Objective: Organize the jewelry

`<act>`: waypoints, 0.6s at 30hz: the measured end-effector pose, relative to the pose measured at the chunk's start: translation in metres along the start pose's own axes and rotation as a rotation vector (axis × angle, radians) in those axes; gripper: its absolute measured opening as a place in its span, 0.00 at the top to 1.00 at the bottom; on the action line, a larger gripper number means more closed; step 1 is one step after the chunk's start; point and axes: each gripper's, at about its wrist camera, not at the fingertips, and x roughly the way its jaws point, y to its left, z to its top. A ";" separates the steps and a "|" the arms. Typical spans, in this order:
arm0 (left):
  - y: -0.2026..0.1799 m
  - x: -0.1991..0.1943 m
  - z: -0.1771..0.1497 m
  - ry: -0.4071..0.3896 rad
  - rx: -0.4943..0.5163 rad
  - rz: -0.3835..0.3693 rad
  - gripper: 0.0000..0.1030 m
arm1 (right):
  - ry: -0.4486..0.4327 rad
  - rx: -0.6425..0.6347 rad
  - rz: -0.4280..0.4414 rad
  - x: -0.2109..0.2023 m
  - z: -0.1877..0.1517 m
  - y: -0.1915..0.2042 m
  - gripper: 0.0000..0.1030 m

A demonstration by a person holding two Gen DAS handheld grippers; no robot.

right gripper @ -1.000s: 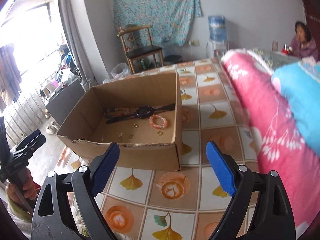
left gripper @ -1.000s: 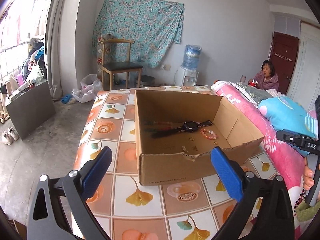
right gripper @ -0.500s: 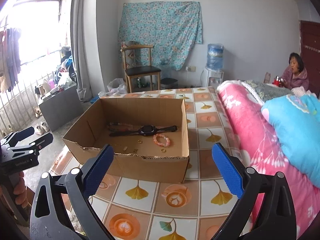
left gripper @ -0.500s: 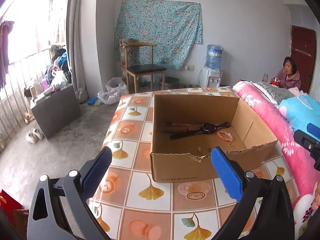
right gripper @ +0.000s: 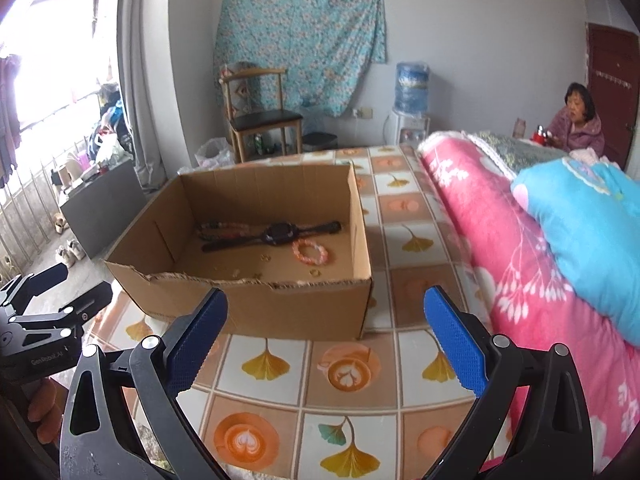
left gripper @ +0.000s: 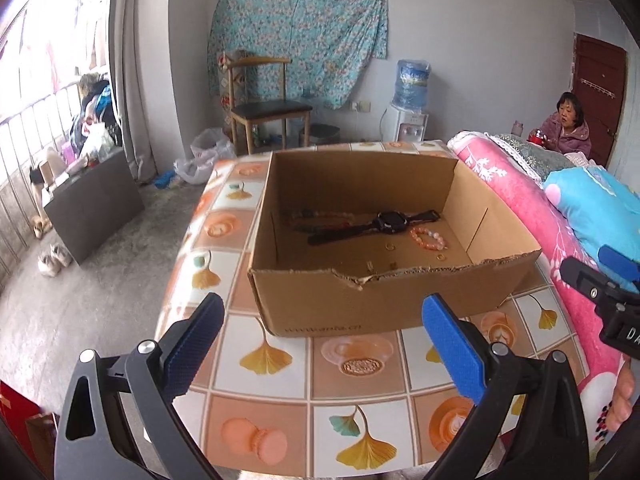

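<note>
The left gripper (left gripper: 320,344) had its blue pads (left gripper: 452,352) spread wide with nothing between them, hanging over the tiled table (left gripper: 280,400) short of the cardboard box (left gripper: 360,300). The right gripper (right gripper: 326,340) stood just as wide and empty, its pads (right gripper: 456,344) framing the box's near wall from the lower edge of its own view. From the left gripper the box lay at about twelve o'clock; from the right gripper it sat nearer eleven. Inside the box, on the floor, a black watch (left gripper: 390,222) lay stretched flat with its strap running left to right. A pink bead bracelet (left gripper: 428,238) rested just beside it at about four o'clock of the watch face, and a darker bead strand (right gripper: 224,229) lay at the watch's nine o'clock, against the strap. Several small gold pieces (left gripper: 390,246) were scattered on the floor nearer the torn front wall; their kind was too small to tell. At three o'clock of the box, a pink quilt (right gripper: 500,240) and a blue quilt (right gripper: 588,220) were heaped along the table's edge. Beyond the table stood a wooden chair (left gripper: 264,108) and a water dispenser (left gripper: 408,108), and a person (left gripper: 564,124) sat at the far right.
</note>
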 end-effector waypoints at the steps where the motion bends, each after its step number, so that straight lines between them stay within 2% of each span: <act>1: 0.001 0.002 -0.001 0.009 -0.015 0.004 0.05 | 0.019 0.003 -0.009 0.003 -0.001 -0.001 0.08; 11: -0.008 0.022 -0.011 0.113 -0.031 0.072 0.05 | 0.128 0.028 -0.032 0.030 -0.018 -0.006 0.08; 18: -0.012 0.035 -0.019 0.176 -0.044 0.086 0.05 | 0.153 0.014 -0.046 0.036 -0.023 -0.005 0.08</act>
